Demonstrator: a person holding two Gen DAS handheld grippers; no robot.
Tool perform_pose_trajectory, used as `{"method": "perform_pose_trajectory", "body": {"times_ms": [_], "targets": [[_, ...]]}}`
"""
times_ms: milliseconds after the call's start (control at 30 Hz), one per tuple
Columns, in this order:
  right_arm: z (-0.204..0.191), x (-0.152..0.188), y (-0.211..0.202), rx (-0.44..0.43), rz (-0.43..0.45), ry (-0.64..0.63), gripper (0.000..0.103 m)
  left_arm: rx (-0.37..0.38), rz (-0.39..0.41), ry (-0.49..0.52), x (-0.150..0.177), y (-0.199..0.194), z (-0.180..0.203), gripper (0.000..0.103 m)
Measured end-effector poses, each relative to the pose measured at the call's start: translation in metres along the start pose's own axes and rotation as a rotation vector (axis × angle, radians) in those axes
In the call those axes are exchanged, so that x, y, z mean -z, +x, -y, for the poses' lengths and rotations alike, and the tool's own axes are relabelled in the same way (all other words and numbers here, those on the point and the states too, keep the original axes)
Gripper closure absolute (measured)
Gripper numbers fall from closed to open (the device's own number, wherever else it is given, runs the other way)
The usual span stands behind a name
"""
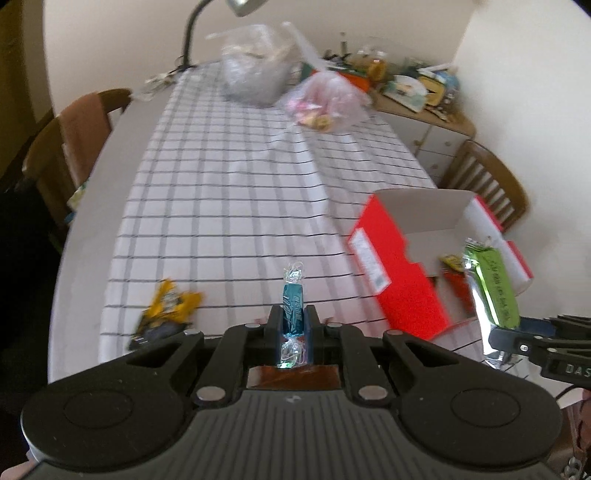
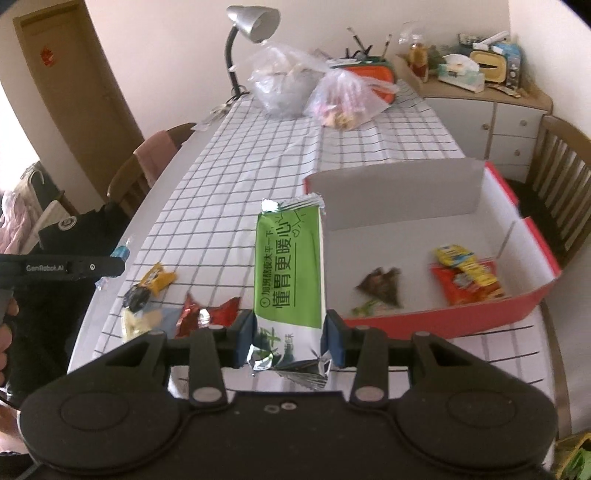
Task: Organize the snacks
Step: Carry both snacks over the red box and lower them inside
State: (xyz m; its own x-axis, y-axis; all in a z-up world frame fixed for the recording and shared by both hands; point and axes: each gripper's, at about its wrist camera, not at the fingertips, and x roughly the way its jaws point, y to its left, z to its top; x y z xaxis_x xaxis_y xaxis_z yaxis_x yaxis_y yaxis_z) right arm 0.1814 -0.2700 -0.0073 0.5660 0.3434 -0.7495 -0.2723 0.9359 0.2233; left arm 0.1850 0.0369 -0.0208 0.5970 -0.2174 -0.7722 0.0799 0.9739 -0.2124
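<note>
My left gripper (image 1: 293,325) is shut on a small blue wrapped candy (image 1: 293,306), held upright above the table's near edge. My right gripper (image 2: 289,332) is shut on a green and silver snack bar (image 2: 289,266), held just left of the open red box (image 2: 532,236). The bar also shows in the left wrist view (image 1: 493,288), beside the box (image 1: 391,266). Inside the box lie a dark triangular snack (image 2: 382,284), a red packet (image 2: 469,288) and a yellow packet (image 2: 456,256). A yellow and black snack (image 2: 153,282) and a red foil snack (image 2: 207,315) lie on the checked cloth.
Two clear plastic bags of snacks (image 2: 288,85) (image 2: 347,96) and a desk lamp (image 2: 243,33) stand at the far end of the table. Wooden chairs (image 2: 554,173) (image 2: 147,166) flank it. A cluttered cabinet (image 2: 480,96) stands at the back right.
</note>
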Motion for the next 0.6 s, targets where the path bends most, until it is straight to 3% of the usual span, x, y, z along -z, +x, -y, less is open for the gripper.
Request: {"method": "perform_pose_trajectory", "body": {"times_ms": [600], "targets": [[0.129,-0.026,0.012,0.044,-0.047,0.0,0.064,0.02,-0.066,0.063,-0.025,0.071,0.148,0.092]]}}
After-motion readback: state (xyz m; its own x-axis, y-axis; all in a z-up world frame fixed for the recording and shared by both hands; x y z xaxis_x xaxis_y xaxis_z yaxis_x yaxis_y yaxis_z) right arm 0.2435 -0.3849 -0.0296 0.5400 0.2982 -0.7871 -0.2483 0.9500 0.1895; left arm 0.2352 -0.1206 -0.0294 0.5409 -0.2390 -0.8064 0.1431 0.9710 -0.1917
